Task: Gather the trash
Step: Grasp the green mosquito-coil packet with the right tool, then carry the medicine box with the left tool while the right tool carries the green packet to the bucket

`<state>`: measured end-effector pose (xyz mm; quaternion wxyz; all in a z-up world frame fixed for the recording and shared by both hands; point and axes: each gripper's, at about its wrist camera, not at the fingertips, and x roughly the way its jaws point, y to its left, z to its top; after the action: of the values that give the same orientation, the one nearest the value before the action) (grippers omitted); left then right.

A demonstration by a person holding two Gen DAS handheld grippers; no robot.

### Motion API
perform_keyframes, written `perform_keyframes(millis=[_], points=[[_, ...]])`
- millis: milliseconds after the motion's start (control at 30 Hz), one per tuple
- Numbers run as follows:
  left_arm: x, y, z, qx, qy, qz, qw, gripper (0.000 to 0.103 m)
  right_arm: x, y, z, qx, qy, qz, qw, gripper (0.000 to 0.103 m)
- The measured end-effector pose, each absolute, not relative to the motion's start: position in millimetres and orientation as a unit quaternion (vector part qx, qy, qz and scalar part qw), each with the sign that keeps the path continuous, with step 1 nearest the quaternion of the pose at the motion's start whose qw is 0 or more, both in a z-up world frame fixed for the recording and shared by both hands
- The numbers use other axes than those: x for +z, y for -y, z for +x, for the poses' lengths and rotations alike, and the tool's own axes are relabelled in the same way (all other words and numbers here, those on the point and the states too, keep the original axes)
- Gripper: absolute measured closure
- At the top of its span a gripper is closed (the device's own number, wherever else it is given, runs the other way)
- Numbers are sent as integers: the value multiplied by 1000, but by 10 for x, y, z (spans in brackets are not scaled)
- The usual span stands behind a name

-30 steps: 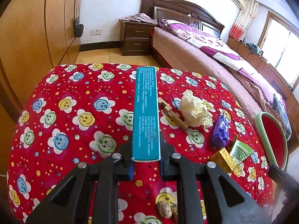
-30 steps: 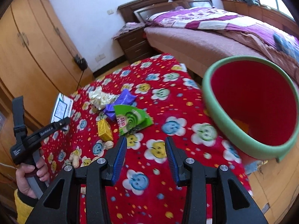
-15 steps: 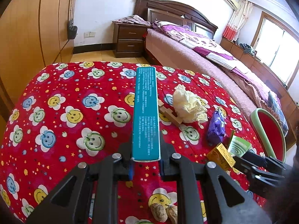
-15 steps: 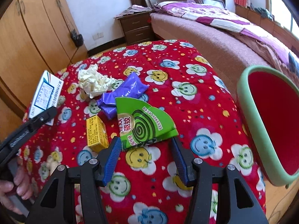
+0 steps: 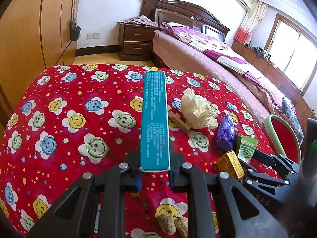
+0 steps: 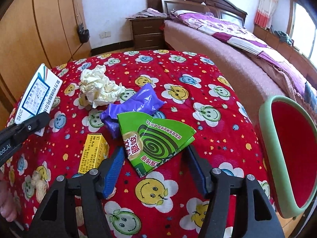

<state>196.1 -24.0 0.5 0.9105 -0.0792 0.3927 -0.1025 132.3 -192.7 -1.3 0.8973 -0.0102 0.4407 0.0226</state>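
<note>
Closer than half a second ago, the right gripper now has its blue-padded fingers spread wide on either side of the flattened green cardboard box with a spiral print, which lies on the red smiley-flower tablecloth; whether the pads touch it cannot be told. The right wrist view alone shows the white printed face of the long teal carton and the wide mouth of the red bin with a pale green rim just beside the table's right edge. The left wrist view alone shows two brown nut shells near its fingers and a small wooden block piece beside the crumpled cream paper wad. Both views show the purple plastic wrapper and small yellow box. The left gripper is clamped on the teal carton's near end, held above the cloth.
</note>
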Motion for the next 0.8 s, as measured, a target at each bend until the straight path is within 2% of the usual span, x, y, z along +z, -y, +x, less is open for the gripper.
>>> perform_keyframes(millis=[67,200,300,800], points=[[7,246,1958,-104,-393,-79,910,84,-7,1941,1309,21,-439,-7,898,43],[13,256,1935,-107,-390,-78,911,84,20,2028,1272,14,-436,7,900,59],[20,255,1929,-108,-389,-80,911,84,34,2114,1248,14,-434,26,901,67],[121,255,1881,-120,-378,-79,915,84,271,2361,752,19,-396,77,915,70]])
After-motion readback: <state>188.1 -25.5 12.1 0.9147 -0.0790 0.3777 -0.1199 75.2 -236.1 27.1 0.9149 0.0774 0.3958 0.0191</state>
